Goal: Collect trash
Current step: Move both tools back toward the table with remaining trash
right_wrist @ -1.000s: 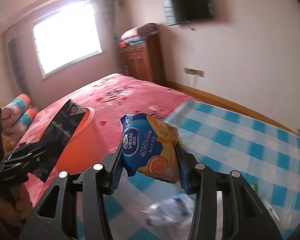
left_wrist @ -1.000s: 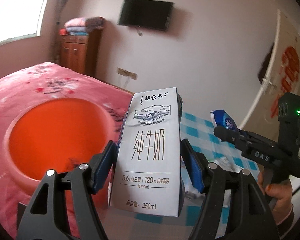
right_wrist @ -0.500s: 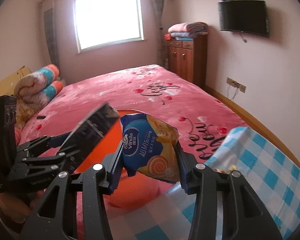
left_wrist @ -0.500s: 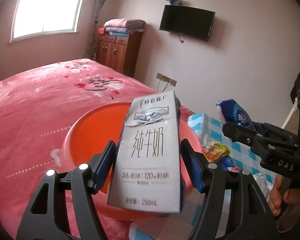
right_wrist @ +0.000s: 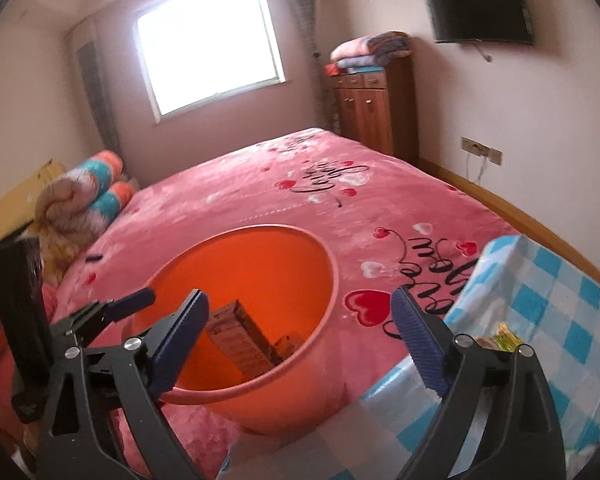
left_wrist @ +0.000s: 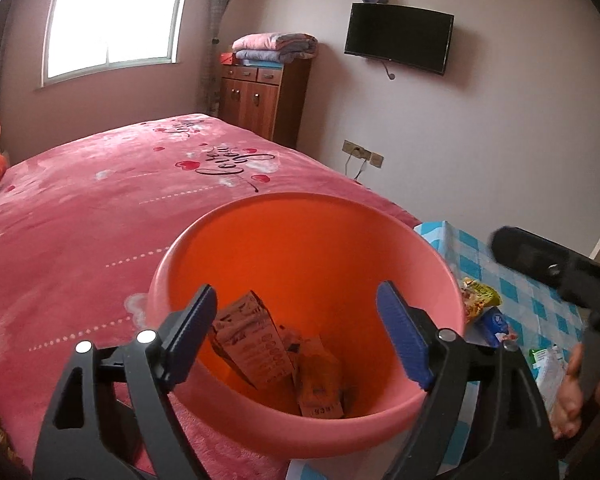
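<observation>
An orange plastic bin stands between the pink bed and a checked table; it also shows in the right wrist view. Inside it lie the milk carton and a snack packet; the carton also shows in the right wrist view. My left gripper is open and empty, just above the bin's near rim. My right gripper is open and empty, over the bin's right side. The left gripper appears in the right wrist view.
More wrappers lie on the blue checked tablecloth right of the bin. The pink bed lies behind and to the left. A wooden cabinet and wall TV stand at the back.
Both grippers have opened over the bin. The milk carton left my left gripper and the snack packet left my right gripper; both now lie inside the bin.
</observation>
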### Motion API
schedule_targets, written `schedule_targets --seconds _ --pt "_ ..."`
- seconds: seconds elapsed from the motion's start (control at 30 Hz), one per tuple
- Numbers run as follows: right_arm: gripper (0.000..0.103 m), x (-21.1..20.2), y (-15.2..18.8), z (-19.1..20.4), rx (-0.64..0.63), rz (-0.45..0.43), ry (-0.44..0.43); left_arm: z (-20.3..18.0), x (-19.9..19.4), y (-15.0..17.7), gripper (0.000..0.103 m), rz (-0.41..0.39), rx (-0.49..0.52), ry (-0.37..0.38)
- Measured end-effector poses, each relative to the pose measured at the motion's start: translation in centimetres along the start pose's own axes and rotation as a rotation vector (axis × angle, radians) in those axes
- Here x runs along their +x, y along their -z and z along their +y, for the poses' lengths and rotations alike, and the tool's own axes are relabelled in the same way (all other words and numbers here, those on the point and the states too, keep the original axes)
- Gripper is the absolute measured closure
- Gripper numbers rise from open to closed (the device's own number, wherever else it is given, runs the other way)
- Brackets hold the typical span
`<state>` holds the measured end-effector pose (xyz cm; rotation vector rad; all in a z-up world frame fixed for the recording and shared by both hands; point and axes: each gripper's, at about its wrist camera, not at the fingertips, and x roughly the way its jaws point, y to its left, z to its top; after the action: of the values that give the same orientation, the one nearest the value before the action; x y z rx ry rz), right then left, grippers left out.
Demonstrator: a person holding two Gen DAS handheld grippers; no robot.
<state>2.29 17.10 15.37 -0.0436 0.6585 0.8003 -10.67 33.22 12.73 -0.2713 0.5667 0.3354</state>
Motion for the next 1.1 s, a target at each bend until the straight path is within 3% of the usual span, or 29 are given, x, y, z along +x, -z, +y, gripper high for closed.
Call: schedule_targets --seconds 0.2,0.8,0.97,1.1 --pt "0.008 -1.4 1.1 -2.2 0.079 0.015 0.069 -0.2 -0.7 0.2 0.007 -0.017 -0.001 -0.02" --pt "0.007 -4.2 6.2 -5.5 0.166 0.081 0.219 -2.3 -3.0 1.0 0.006 -0.058 0.031 0.05" --pt "0.006 -5.6 7.3 -6.6 0.228 0.115 0.313 -3.5 -3.9 1.8 0.006 -0.077 0.061 0.077" --pt "0.006 -7.6 8.3 -7.4 0.261 0.071 0.328 -4.7 -5.1 2.5 0.006 -0.13 0.081 0.103"
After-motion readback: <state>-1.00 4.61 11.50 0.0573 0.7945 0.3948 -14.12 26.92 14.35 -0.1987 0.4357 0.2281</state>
